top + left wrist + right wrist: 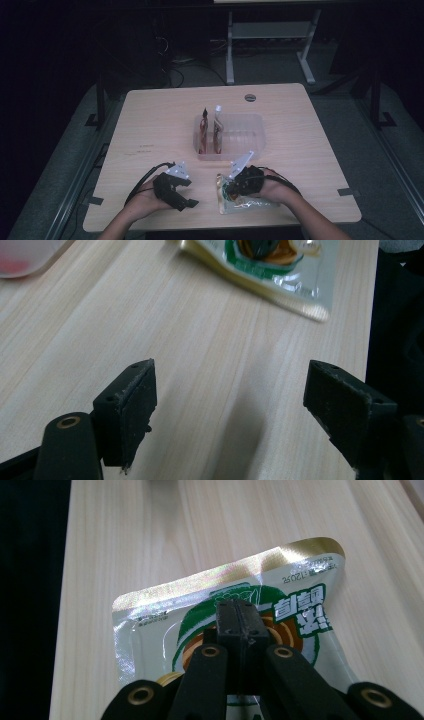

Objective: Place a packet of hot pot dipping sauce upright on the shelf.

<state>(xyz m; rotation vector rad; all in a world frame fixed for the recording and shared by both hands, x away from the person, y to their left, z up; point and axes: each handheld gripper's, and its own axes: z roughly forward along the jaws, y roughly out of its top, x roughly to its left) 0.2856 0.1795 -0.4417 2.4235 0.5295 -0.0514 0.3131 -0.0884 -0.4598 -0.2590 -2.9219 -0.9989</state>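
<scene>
A flat foil pouch (pixel 246 204) with green and orange print lies on the wooden table (pixel 150 125) near its front edge. My right gripper (pixel 232 187) is over it. In the right gripper view its jaws are pressed together above the pouch's (pixel 150 630) printed face, and I see nothing between the right gripper's (pixel 241 611) tips. My left gripper (pixel 189 192) rests to the pouch's left with its jaws wide apart. Bare wood lies between the left gripper's (pixel 232 390) fingers, and the pouch (pixel 280 275) is ahead of them.
A clear plastic bin (pixel 252 132) stands mid-table with two pouches (pixel 204 132) (pixel 218 131) upright at its left end; its corner (pixel 20 260) appears in the left gripper view. A round cable grommet (pixel 250 97) sits near the far edge. Dark floor and desk legs lie beyond.
</scene>
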